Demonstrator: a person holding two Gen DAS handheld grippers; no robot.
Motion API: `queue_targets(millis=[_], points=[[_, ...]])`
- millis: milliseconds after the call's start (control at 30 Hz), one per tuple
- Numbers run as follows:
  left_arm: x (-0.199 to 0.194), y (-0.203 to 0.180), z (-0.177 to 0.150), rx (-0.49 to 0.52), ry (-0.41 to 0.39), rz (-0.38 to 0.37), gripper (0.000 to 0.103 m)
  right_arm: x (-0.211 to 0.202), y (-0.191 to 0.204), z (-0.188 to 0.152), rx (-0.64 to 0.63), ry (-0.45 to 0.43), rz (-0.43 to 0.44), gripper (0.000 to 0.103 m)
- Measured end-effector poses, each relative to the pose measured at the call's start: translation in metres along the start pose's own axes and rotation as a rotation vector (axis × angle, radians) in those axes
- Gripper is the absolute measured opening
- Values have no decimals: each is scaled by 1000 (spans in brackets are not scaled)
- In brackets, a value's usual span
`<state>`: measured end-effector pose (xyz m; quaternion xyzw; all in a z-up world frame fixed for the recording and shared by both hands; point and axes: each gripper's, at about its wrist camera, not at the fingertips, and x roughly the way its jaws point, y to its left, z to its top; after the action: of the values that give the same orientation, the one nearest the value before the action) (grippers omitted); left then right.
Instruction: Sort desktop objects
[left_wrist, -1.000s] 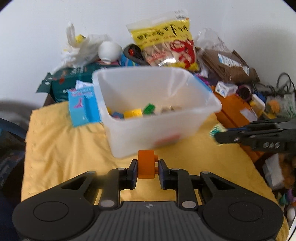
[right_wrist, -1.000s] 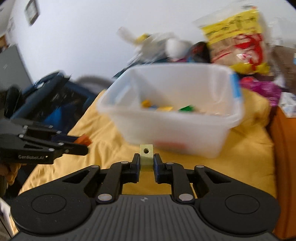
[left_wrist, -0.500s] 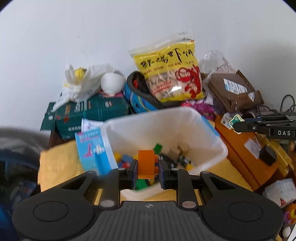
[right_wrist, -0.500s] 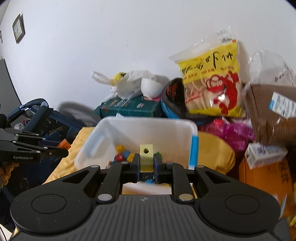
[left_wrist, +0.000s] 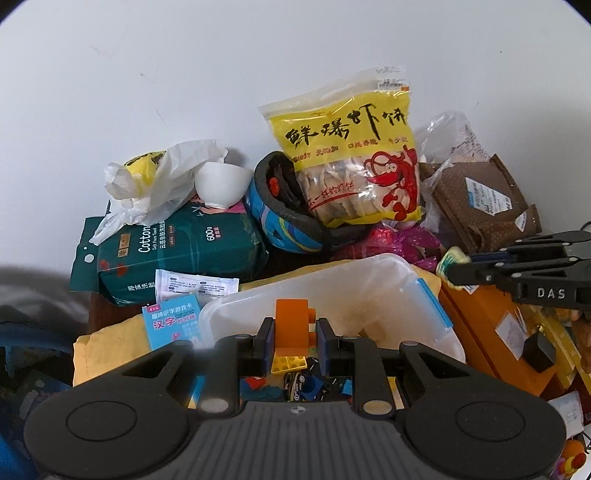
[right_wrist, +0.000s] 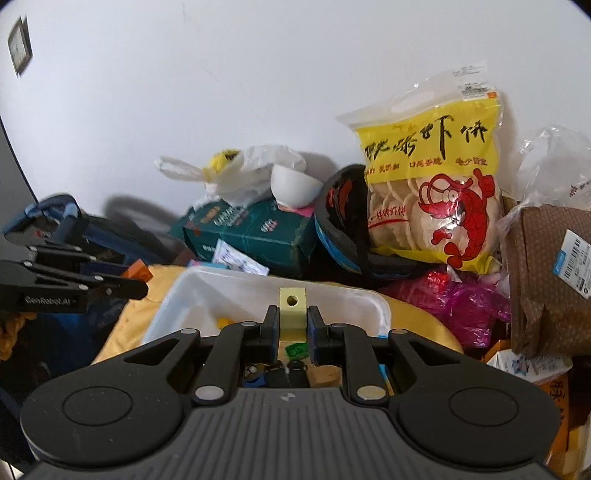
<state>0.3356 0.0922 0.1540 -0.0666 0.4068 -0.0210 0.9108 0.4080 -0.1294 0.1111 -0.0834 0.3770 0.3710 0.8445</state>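
- Bin contents are mostly hidden: in both wrist views the gripper bodies cover the near half of the white plastic bin (left_wrist: 369, 295), so only scraps of small toy pieces — yellow, blue, black — show between the fingers.
- Left gripper (left_wrist: 294, 334) has its jaws pinching an orange block (left_wrist: 292, 328), chunky and matte with a stub on one side, held above the bin's opening.
- Right gripper (right_wrist: 292, 325) has its jaws clamped on a pale yellow block (right_wrist: 292, 312), squared, with a round hole through its upper face; it too sits over the bin.
- Yellow cloth (left_wrist: 110, 350) lies rumpled under the bin.
- Behind stand a glossy prawn cracker bag (left_wrist: 351, 155), a dark green tissue pack (left_wrist: 177, 254) and a smooth white bowl (left_wrist: 221, 182).
- Only the left view shows the blue card box (left_wrist: 171, 325) touching the bin's left wall; only the right view shows a small framed object high on the wall (right_wrist: 19, 46) — too small to make out.
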Motion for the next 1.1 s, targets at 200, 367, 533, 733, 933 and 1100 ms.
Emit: queue_targets(millis=[200, 367, 533, 733, 933, 1100], points=[[22, 5, 5, -34, 51, 22, 28, 26, -1, 4, -19, 84, -6, 18], [49, 5, -3, -66, 131, 105, 74, 48, -4, -2, -32, 121, -76, 69], [50, -4, -14, 10, 130, 90, 77, 40, -7, -9, -15, 84, -38, 82], [55, -6, -18, -33, 170, 137, 79, 33, -6, -22, 3, 74, -32, 90], [54, -13, -21, -37, 173, 115, 81, 30, 4, -39, -31, 86, -24, 91], [53, -15, -22, -35, 177, 114, 82, 30, 13, -49, -64, 93, -24, 91]])
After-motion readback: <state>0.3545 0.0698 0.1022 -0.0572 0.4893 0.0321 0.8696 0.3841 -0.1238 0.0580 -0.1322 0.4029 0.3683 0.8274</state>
